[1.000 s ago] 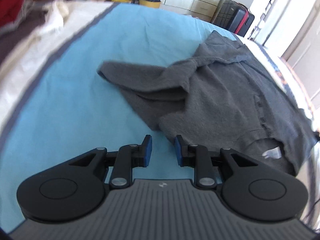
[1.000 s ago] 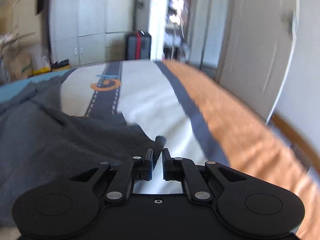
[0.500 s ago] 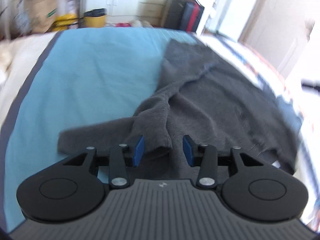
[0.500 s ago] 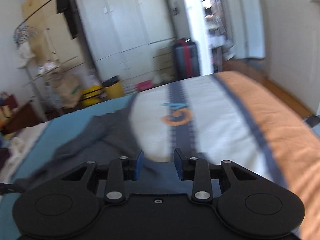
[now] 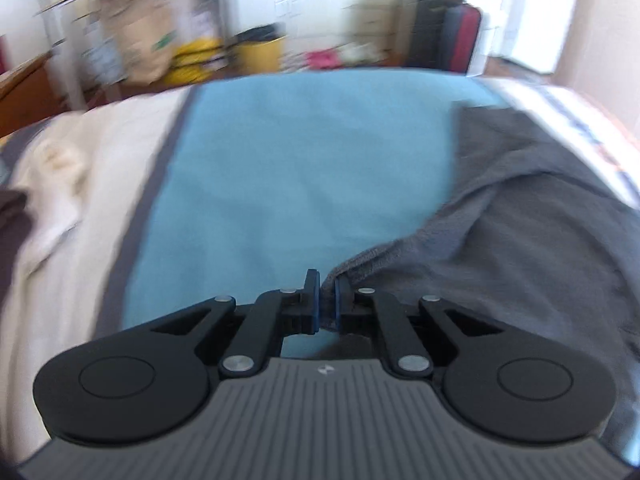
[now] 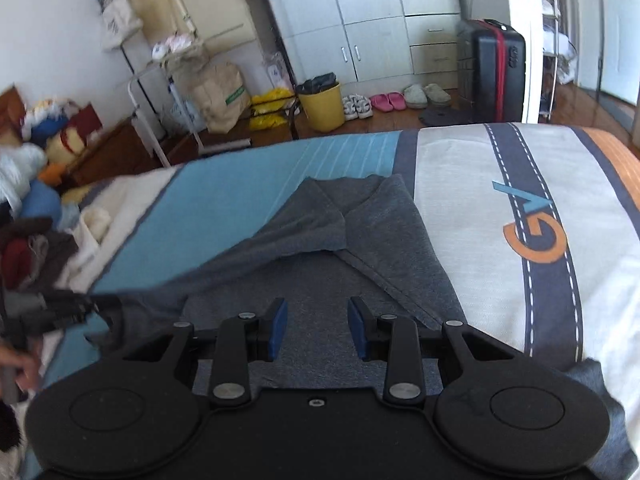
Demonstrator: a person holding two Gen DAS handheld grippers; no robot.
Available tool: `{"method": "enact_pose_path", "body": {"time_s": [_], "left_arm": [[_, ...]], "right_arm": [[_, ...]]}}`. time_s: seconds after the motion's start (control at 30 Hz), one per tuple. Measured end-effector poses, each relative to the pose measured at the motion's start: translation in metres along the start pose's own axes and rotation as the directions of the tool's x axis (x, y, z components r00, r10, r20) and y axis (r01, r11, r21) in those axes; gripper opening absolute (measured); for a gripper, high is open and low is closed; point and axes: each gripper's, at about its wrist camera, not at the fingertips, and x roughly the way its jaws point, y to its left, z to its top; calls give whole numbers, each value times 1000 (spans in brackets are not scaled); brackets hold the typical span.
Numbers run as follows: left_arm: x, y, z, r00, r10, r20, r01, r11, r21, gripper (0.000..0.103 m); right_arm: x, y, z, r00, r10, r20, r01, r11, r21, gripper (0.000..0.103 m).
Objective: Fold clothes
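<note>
The left gripper (image 5: pixel 327 295) has its pads pinched tight on the sleeve end of the grey T-shirt (image 6: pixel 344 248), which lies on the striped bedspread (image 6: pixel 472 184). That sleeve is best drawn low and taut across the shirt's body. The right gripper (image 6: pixel 317 326) hovers over the fabric, fingers wide apart and holding nothing, well placed to pin the body.

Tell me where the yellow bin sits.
In the right wrist view, the yellow bin stands on the floor beyond the bed's far edge, between yellow bags and sneakers.
</note>
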Motion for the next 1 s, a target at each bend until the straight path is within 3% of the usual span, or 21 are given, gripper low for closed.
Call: {"method": "enact_pose_path", "body": {"time_s": [0.03,0.2,0.3,0.37,0.4,0.47,0.53,0.6,0.7,0.83,0.93,1.0], "left_arm": [[7,2,1,999,47,-19,-47,999,-1,7],[19,-1,7,994,94,-48,-90,993,70,7],[14,-15,13,990,136,-31,-127,970,206,15],[7,-13,17,988,155,4,-152,958,243,26],[1,-6,21,990,140,12,-139,965,224,27],[-11,26,33,999,32,44,-33,999,21,26],[-17,55,36,996,-43,77,54,988,-147,22],[-12,51,43,993,-94,77,102,989,-106,22],[0,10,55,981,-186,50,185,982,36,24],[23,-60,70,947,-323,-2,317,928,196,34],[47,-106,73,942,-335,-28,328,895,303,43],[60,-133,69,964,-265,4,242,887,393,44]], "right_arm": [[4,3,1,1000,-15,-12,15,1000,-25,38],[15,8,5,994,-92,-50,84,985,-150,38],[19,2,12,991,-121,-54,108,974,-199,38],[24,-4,17,990,-130,-55,115,970,-213,38],[27,-8,20,990,-127,-57,113,972,-206,38],[35,-16,25,991,-118,-63,105,978,-180,38],[45,-20,30,994,-87,-63,78,988,-133,38],[55,-25,35,997,-51,-61,46,996,-80,38],[71,-14,39,995,-58,-84,44,986,-159,38],[92,-1,42,992,-68,-105,39,965,-258,38],[110,6,42,990,-86,-110,49,952,-303,38],[122,12,40,984,-130,-119,80,931,-356,38]]}}
